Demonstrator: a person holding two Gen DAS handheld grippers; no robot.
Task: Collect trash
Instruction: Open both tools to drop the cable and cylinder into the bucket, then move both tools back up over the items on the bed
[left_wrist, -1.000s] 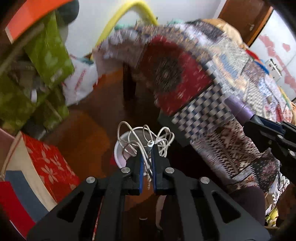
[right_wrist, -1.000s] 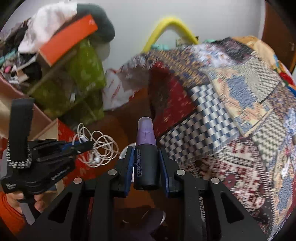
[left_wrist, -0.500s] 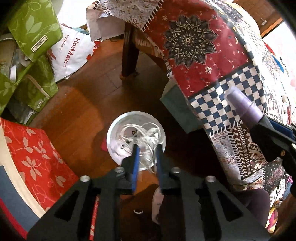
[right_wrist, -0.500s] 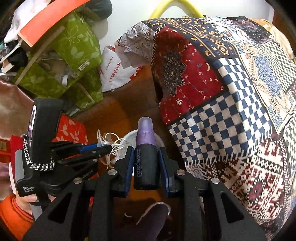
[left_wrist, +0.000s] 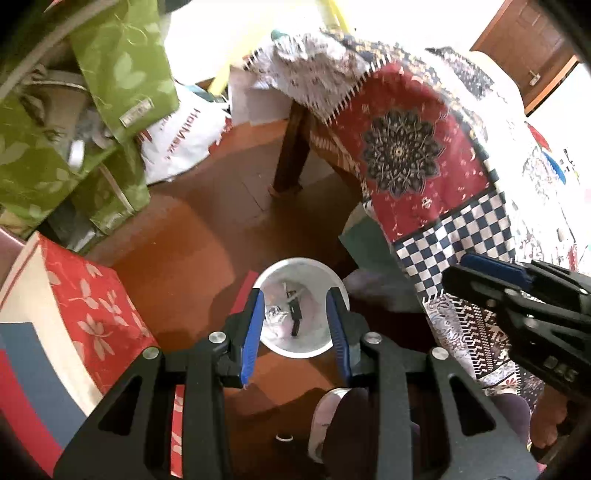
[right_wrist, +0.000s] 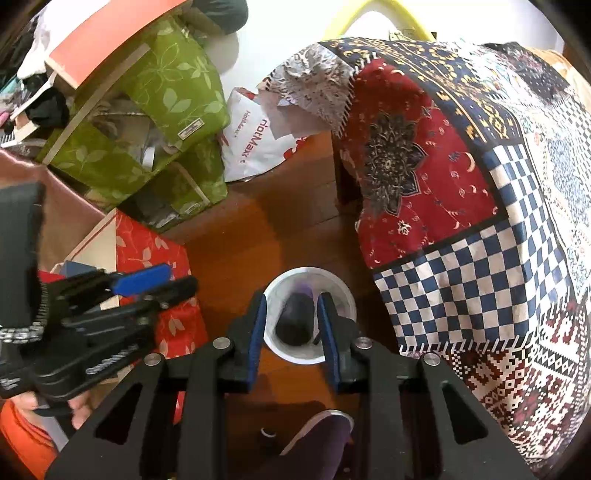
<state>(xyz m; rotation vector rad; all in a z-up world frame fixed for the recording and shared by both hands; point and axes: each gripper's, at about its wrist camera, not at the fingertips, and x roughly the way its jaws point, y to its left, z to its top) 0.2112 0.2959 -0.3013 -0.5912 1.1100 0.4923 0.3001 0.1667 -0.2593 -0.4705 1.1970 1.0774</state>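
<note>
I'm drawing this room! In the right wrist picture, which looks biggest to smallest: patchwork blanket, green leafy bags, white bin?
1. patchwork blanket
2. green leafy bags
3. white bin, clearly smallest

The white bin (left_wrist: 301, 347) stands on open wooden floor (left_wrist: 207, 236), approachable from above. Access is bounded on the right by the draped patchwork cloth (right_wrist: 461, 206), on the left by the red floral box (right_wrist: 155, 258) and stacked green bags (right_wrist: 173, 96).
</note>
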